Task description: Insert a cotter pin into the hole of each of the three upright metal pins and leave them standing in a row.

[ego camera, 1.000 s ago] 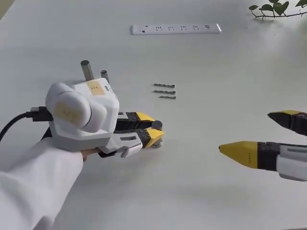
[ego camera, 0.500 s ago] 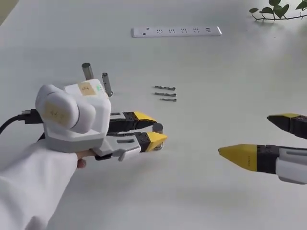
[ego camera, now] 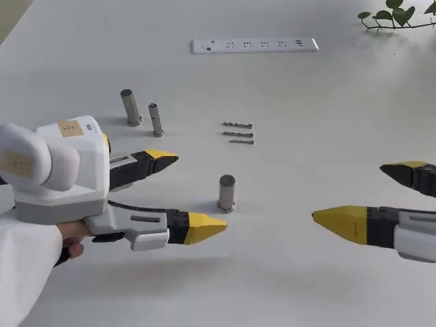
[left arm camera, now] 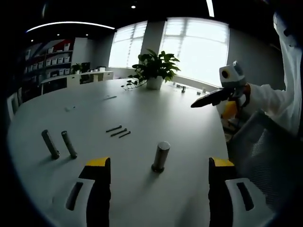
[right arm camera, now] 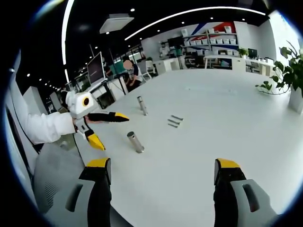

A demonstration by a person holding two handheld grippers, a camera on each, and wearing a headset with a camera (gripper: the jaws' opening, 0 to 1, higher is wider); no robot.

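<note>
One short metal pin [ego camera: 227,193] stands upright and free on the white table [ego camera: 286,272], just ahead of my open left gripper [ego camera: 200,191], whose yellow tips lie on either side of it without touching. In the left gripper view this pin [left arm camera: 161,156] rises between the jaws of the left gripper [left arm camera: 159,161]. Two more pins [ego camera: 129,107] [ego camera: 156,119] stand at the back left. Three cotter pins [ego camera: 238,133] lie in a stack behind the near pin. My right gripper [ego camera: 347,192] hovers open and holds nothing at the right, also seen as the right gripper [right arm camera: 162,163].
A white power strip [ego camera: 254,45] lies at the far edge, and plant leaves [ego camera: 395,12] reach in at the top right. A black cable [ego camera: 4,181] trails from the left gripper. Bare table lies between the grippers.
My left gripper, earlier shut around the near pin, has opened and drawn back to the left. The pin now stands by itself. The right gripper has barely moved.
</note>
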